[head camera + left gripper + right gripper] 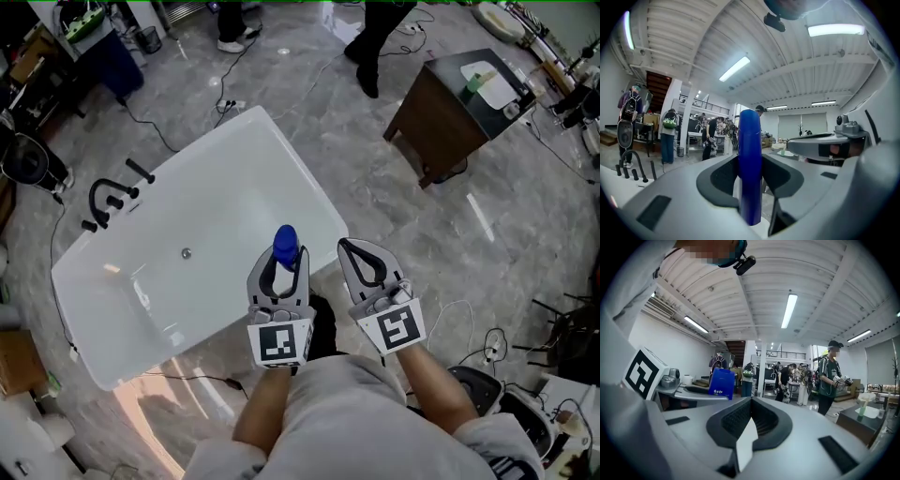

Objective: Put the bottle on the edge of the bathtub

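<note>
A white bathtub (pixel 212 165) lies slantwise on the grey marble floor, with black taps (pixel 105 200) at its left end. My left gripper (pixel 282 259) hangs over the tub's near right rim, shut on a blue bottle (pixel 285 245) that stands upright between the jaws. In the left gripper view the blue bottle (pixel 750 164) fills the gap in my left gripper (pixel 751 180). Beside it my right gripper (pixel 356 251) is shut and holds nothing. In the right gripper view my right gripper (pixel 750 404) points level, and the blue bottle (pixel 721 383) shows at left.
A dark wooden cabinet (pixel 453 111) with a sink top stands at the back right. People's legs (pixel 375 42) are at the far edge. Cables (pixel 469 323) and equipment lie on the floor at right, and clutter (pixel 28 159) at left.
</note>
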Tool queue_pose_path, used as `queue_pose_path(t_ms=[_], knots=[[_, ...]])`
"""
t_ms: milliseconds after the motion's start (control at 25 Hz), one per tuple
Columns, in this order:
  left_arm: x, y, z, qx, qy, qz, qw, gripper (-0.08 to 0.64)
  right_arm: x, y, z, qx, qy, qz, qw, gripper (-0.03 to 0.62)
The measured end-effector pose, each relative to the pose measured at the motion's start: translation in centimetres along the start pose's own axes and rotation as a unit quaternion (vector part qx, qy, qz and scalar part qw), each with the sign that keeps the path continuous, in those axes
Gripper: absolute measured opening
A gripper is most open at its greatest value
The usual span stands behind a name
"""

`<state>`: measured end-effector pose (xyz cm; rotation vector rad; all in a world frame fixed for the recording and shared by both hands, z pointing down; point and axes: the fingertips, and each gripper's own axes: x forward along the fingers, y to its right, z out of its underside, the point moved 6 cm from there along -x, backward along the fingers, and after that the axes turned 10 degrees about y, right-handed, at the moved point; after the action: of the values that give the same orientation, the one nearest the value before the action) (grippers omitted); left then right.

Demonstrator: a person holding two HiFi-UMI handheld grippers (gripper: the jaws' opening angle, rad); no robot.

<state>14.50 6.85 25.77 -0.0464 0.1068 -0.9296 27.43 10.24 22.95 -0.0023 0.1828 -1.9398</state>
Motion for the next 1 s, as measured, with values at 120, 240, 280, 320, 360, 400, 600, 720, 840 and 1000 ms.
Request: queue_pose_path(t_ms=[120, 240, 280, 320, 360, 400, 600, 720, 840, 1000], knots=[[3.8, -1.5, -0.1, 0.001, 0.002, -0.017, 0.9998, 0.164, 3.6, 2.0, 0.6, 0.002, -0.003, -0.025, 1.0, 0.005], [7.1, -2.7, 0.2, -0.006, -0.001, -0.031, 0.9995, 0.164, 6.9, 4.0, 1.3, 0.002, -0.007, -0.047, 0.999, 0.006], [7.9, -3.0, 0.4, -0.007, -0.003, -0.036, 0.9993, 0.164, 7.9, 4.6, 1.4, 0.005, -0.006, -0.053, 0.999, 0.005], [8.6, -3.4, 0.6, -0.006, -0.005, -0.04, 0.9992, 0.164, 8.7, 5.1, 1.6, 0.009, -0.003, -0.06, 0.998, 0.006], [9.2, -3.7, 0.7, -0.006, -0.006, -0.045, 0.9989, 0.164, 9.5, 5.6, 1.8, 0.012, -0.001, -0.067, 0.998, 0.006], [9.7, -3.9, 0.7, -0.005, -0.008, -0.05, 0.9987, 0.164, 10.2, 6.1, 2.0, 0.015, 0.001, -0.075, 0.997, 0.006], [12.0, -5.2, 0.9, 0.0, -0.012, -0.079, 0.9968, 0.164, 13.0, 8.8, 3.1, 0.022, -0.004, -0.115, 0.993, 0.005], [13.8, -6.1, 1.7, 0.008, -0.013, -0.103, 0.9945, 0.164, 14.6, 10.7, 3.9, 0.019, -0.003, -0.139, 0.99, 0.005], [15.6, -5.8, 2.0, 0.011, -0.013, -0.129, 0.9916, 0.164, 15.6, 13.2, 4.6, 0.027, 0.004, -0.162, 0.986, 0.006], [16.7, -6.1, 1.5, 0.014, -0.009, -0.165, 0.9862, 0.164, 16.9, 15.5, 5.1, 0.021, -0.002, -0.191, 0.981, 0.005]])
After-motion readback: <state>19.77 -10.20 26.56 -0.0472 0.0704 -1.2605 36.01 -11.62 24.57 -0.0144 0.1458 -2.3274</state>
